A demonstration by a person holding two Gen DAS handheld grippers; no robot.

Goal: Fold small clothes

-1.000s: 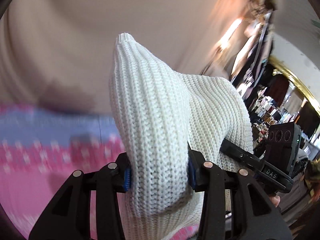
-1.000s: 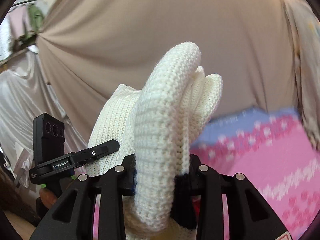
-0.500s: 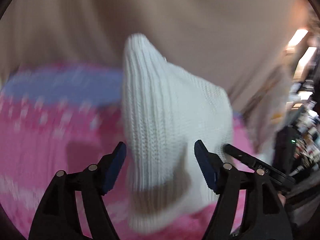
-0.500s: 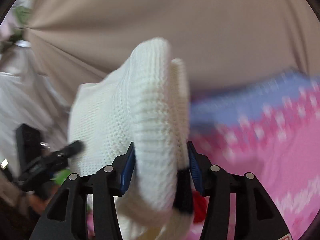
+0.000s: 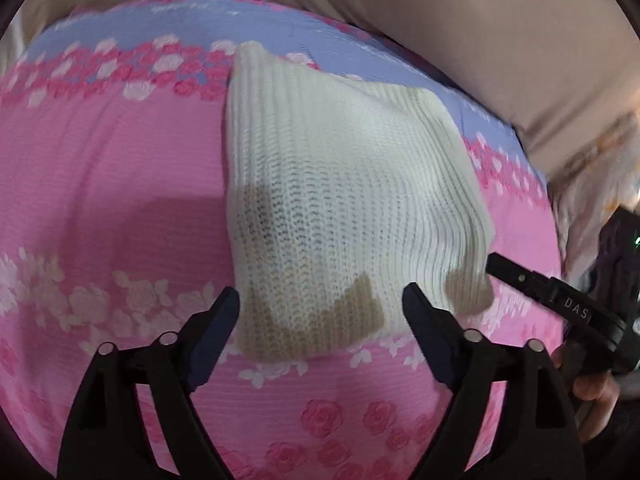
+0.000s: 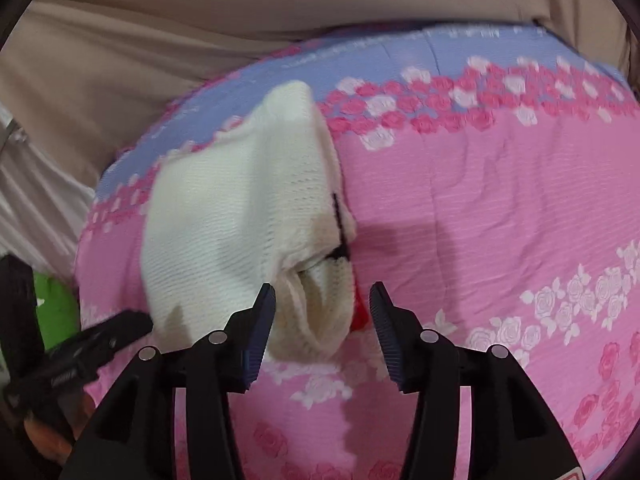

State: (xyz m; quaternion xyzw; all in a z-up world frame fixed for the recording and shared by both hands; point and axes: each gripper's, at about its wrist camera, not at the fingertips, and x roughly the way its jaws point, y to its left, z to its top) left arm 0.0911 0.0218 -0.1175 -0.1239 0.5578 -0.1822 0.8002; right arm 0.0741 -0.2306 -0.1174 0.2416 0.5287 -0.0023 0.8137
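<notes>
Now the white knit (image 5: 344, 200) lies folded on the pink floral bedspread (image 5: 100, 168), free of both tongs. Left tongs (image 5: 320, 308) gape wide at its near edge; right tongs (image 6: 322, 306) likewise open, holding nothing. Fold looks done; perhaps smoothing remains.

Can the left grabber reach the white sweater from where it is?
Probably yes. The left gripper is open, and the white sweater lies on the pink blanket just ahead, nothing between them.
</notes>
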